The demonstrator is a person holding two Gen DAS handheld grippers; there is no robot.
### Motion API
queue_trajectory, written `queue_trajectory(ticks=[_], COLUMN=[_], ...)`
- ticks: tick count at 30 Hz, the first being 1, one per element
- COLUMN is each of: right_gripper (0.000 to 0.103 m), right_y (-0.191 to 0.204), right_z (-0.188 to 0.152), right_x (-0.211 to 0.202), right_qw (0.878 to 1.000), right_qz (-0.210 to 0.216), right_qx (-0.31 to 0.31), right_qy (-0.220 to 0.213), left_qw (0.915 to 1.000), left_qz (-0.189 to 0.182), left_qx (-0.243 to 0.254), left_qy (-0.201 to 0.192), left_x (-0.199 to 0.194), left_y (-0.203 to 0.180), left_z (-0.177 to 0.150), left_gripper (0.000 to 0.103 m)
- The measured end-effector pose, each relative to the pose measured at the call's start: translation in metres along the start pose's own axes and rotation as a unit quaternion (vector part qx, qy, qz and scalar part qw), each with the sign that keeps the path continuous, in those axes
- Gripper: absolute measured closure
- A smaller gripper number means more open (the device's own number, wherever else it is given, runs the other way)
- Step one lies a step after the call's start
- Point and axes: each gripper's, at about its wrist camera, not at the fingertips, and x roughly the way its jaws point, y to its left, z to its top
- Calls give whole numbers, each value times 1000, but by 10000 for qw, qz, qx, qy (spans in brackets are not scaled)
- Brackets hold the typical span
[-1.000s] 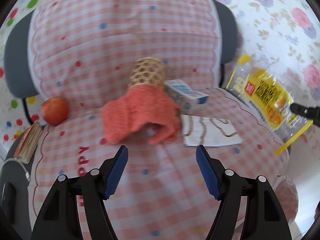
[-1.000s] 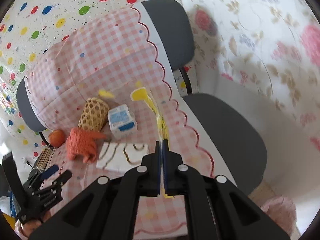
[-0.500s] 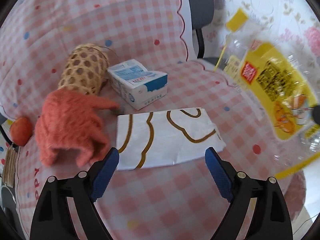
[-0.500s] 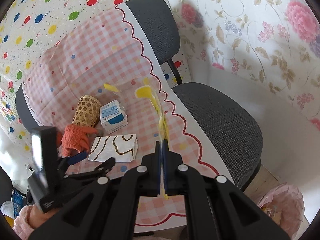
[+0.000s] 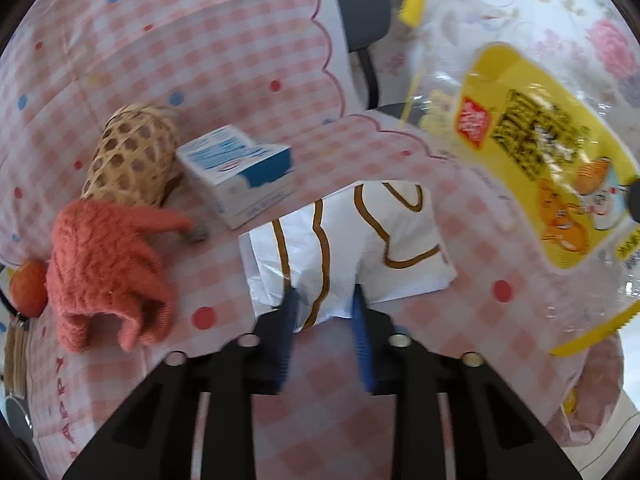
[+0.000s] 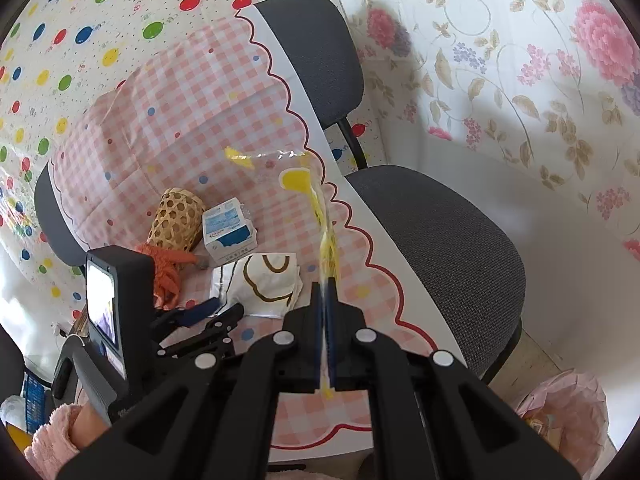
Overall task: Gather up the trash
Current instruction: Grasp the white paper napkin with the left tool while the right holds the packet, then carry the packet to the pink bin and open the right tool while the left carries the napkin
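Note:
A white wrapper with brown lines (image 5: pixel 344 248) lies on the pink checked cloth. My left gripper (image 5: pixel 324 300) has its blue fingers closed in on the wrapper's near edge, which bunches up between them; it also shows in the right wrist view (image 6: pixel 216 306) at that wrapper (image 6: pixel 260 284). My right gripper (image 6: pixel 324 284) is shut on a clear and yellow plastic bag (image 6: pixel 320 208) held edge-on above the seat; the same bag (image 5: pixel 532 168) hangs at the right of the left wrist view. A blue and white carton (image 5: pixel 240 172) lies behind the wrapper.
A woven bamboo basket (image 5: pixel 132 160) lies on its side, with an orange knitted glove (image 5: pixel 104 268) in front and an apple (image 5: pixel 28 288) at far left. A second grey chair (image 6: pixel 440 248) stands right. A pink-lined bin (image 6: pixel 560 412) sits on the floor at lower right.
My left gripper moved forward onto the white wrapper and closed its fingers from wide open onto the near edge. My right gripper kept its hold on the yellow bag.

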Motion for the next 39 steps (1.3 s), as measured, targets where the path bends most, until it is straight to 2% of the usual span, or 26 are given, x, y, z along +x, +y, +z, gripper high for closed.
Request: queue_trajectory(ticks=[1,2,5,8,13,16,18,22,31,39], right_gripper=[101,101,101,101,101,101,101,101,101,101], right_y=[1,1,1,-1,-12,-21,-29,-50,-94,-144], right_z=[0,0,0,1,-1,-8,-16,-36,-90,-137], right_x=[-1,-1,-10,-23,-50,-65,-76,-95,-131,-155], right_qw=[10000,10000,10000,9997,9987,9983,9981,9971,9914,9788], right_qz=[-4,15,50,55,-34,-139,-234,-460,-1139,-1778], right_qx=[-8,-2,8,43,123,148,171,296,536,986], right_qy=[0,8,-54,-226,-489,-544,-551,-533,-360,-234], left_qw=[9999,9997,9969,9930,9907,9893,9883,9873,9863,9812], left_qz=[-105,-222,-656,-883,-533,-371,-402,-628,-1257,-1696], left_qx=[-21,-88,-379,-624,-730,-696,-712,-713,-410,44], left_qy=[-44,-76,-223,-470,-1014,-1229,-1290,-1272,-983,-921], left_x=[-4,-10,-34,-68,-122,-140,-146,-152,-137,-135], left_y=[0,2,9,17,21,14,10,-10,-79,-140], left_z=[0,-1,-1,0,-7,-17,-21,-40,-68,-84], left_gripper=[93,94,96,96,96,95,95,95,95,95])
